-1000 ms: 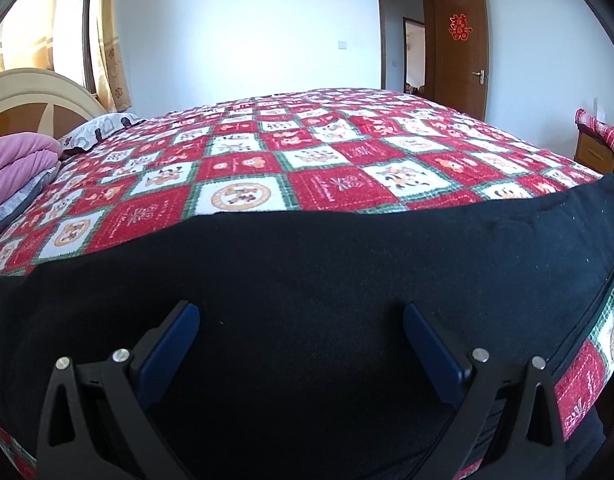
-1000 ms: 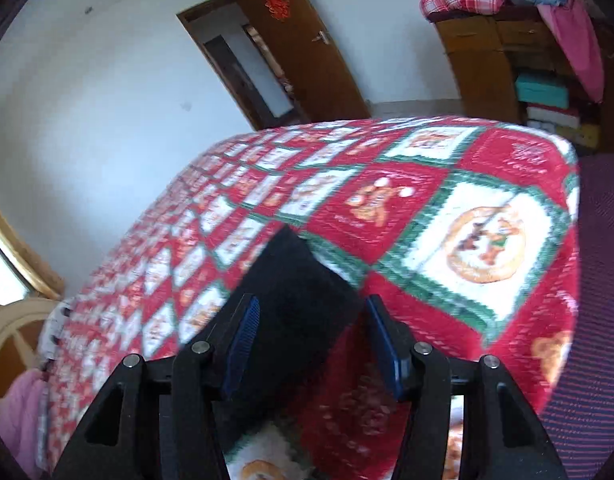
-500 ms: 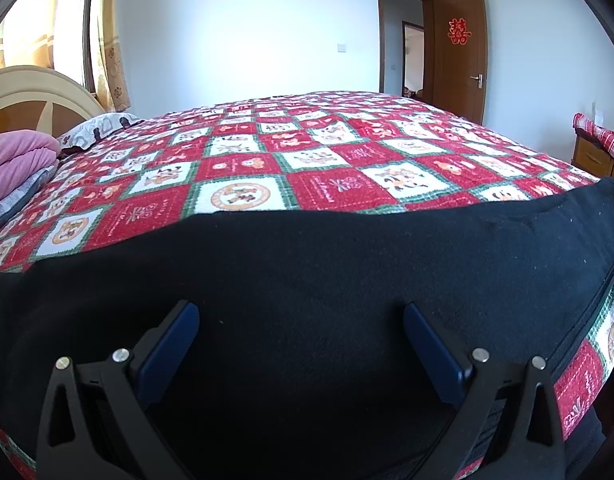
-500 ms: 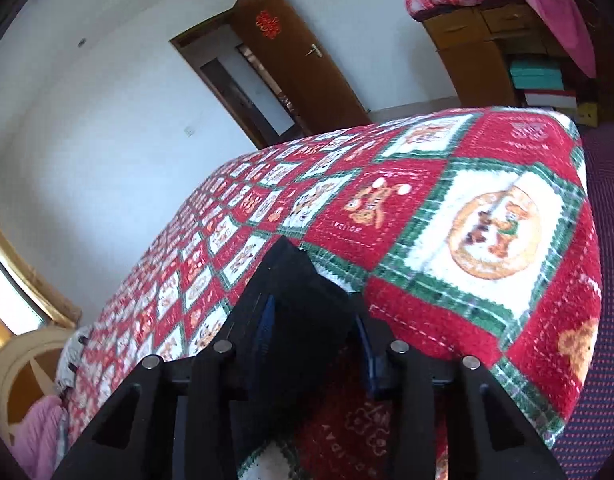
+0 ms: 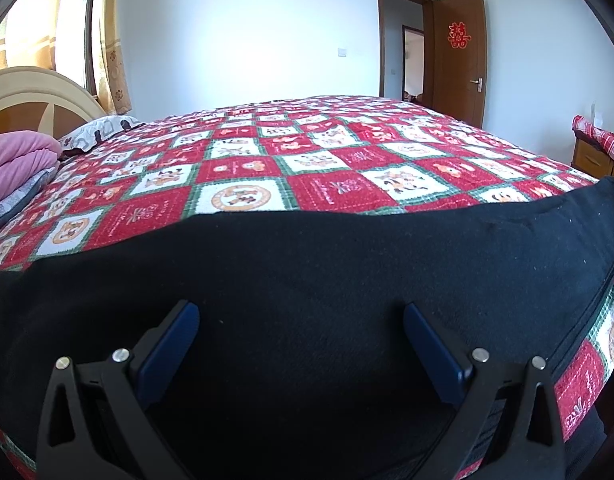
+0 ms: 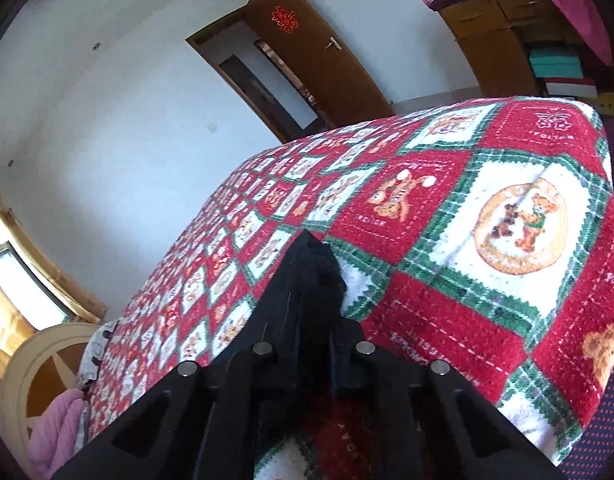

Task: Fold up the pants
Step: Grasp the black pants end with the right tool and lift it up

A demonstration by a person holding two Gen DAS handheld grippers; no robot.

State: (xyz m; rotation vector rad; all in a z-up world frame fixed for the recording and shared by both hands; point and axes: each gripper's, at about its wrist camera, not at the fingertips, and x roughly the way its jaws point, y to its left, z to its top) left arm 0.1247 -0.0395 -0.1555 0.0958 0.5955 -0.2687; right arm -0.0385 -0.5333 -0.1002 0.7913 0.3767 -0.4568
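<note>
Black pants (image 5: 307, 264) lie flat across the near edge of a bed with a red, white and green patchwork quilt (image 5: 291, 168). My left gripper (image 5: 301, 344) is open, its blue pads spread wide just above the black cloth. In the right wrist view my right gripper (image 6: 307, 320) is shut on an end of the black pants (image 6: 311, 264), which sticks up between the fingers near the bed's corner.
A pink folded blanket (image 5: 15, 160) and a patterned pillow (image 5: 95, 132) lie at the headboard on the left. A brown door (image 5: 459, 56) stands open at the back right. A wooden dresser (image 6: 507, 28) with clothes stands beyond the bed corner.
My right gripper has closed on the end of the pants and pinched the cloth. My left gripper has stayed open and nearly still.
</note>
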